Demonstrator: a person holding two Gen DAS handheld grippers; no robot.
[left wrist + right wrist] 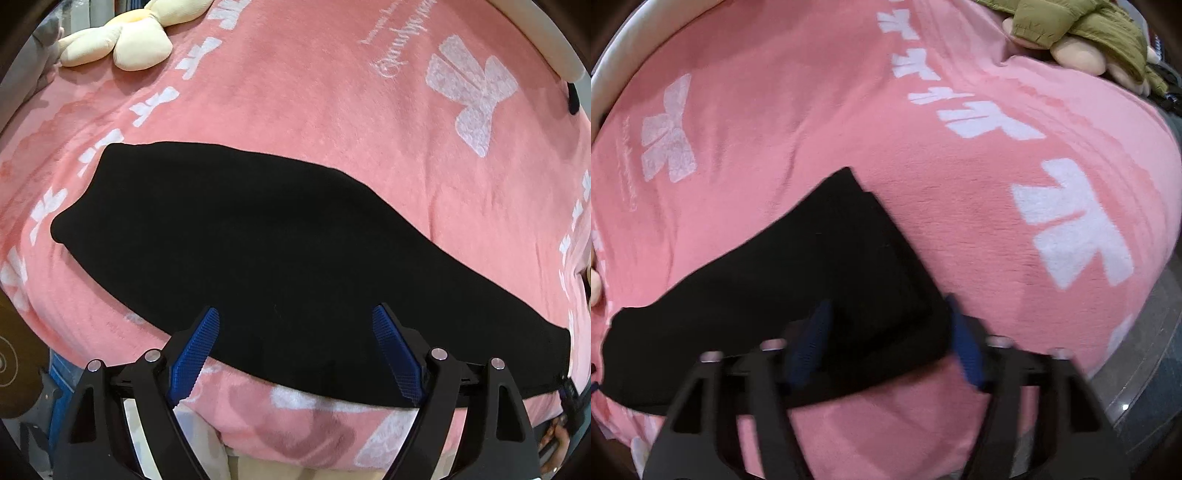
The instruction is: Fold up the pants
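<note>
You're in a bedroom at home: a bed under a pink fleece blanket (295, 92) printed with white bows, a cream flower-shaped plush cushion (122, 40) on it, and a plush toy in an olive jacket (1082, 29).

Left tool (295, 321), right tool (886, 314): black angular arms, ridged blue pads (194, 358), silver round pivot screws.

Pink blanket (295, 92) w/ white bow prints, covering whole bed. Black pants (258, 251) lying flat on it, stretched left-right just ahead of left jaws; in right view, folded end (857, 258) between and beyond jaws. Cream flower plush (122, 40) far ahead-left of left jaws. Olive-green jacket (1082, 22) far ahead-right of right jaws, at blanket edge.
</note>
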